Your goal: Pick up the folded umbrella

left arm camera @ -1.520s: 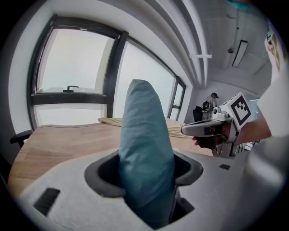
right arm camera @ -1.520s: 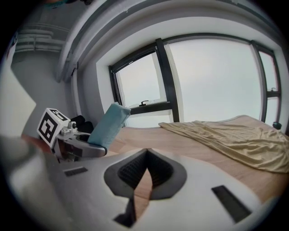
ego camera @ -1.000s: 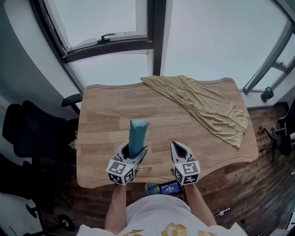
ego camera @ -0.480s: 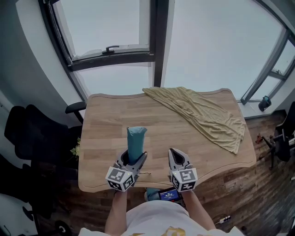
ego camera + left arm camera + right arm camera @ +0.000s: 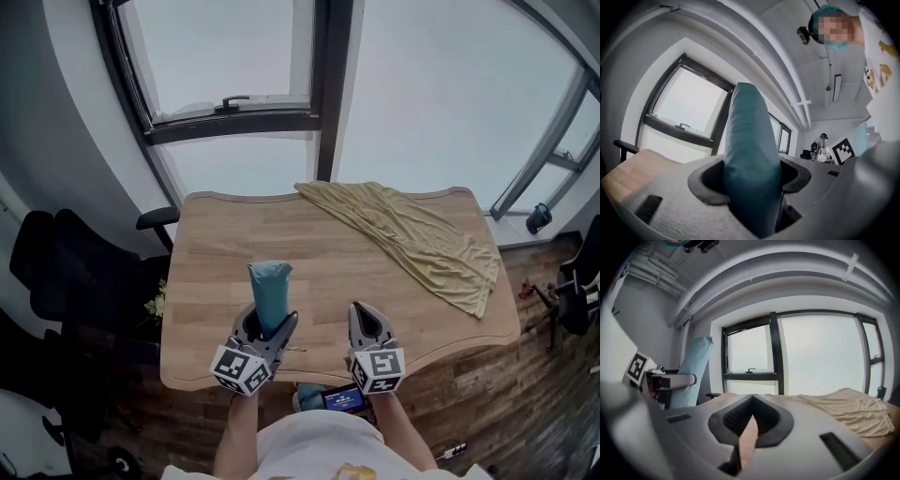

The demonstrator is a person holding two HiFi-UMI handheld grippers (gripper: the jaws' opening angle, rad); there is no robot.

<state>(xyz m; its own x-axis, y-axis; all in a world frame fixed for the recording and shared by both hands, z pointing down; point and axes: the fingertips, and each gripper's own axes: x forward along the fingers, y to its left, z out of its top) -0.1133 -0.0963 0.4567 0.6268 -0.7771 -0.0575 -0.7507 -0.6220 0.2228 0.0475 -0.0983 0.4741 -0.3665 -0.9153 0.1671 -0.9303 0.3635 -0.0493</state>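
At the near edge of the table (image 5: 225, 234), my left gripper (image 5: 267, 326) is clamped on the folded umbrella (image 5: 270, 292). Its own view shows the teal sleeve filling the gap, with a jaw pressed against either side. The umbrella stands nearly upright and leans slightly to the left, with its rounded top well above the wood. Its lower end is hidden below the jaws, so I can't see whether anything trails beneath.

Over the last second both hands have come up a little. The right gripper's view now shows the left one hanging above the tabletop, with the umbrella set against the window. The umbrella's lean has also changed — a second ago it tipped slightly right, now slightly left — but the grip hasn't slipped, as the sleeve sits at the same place in the jaws.

My right gripper (image 5: 368, 319) rides alongside with its jaws brought together at the tips. Nothing is between them, only a sliver of bare wood showing through the gap.

The beige cloth (image 5: 412, 234) lies well apart at the far right corner and plays no part here.

I judge the pick-up to be essentially done — the umbrella is carried, not resting. What remains is to keep it steady, since a long sleeve held low can swing.
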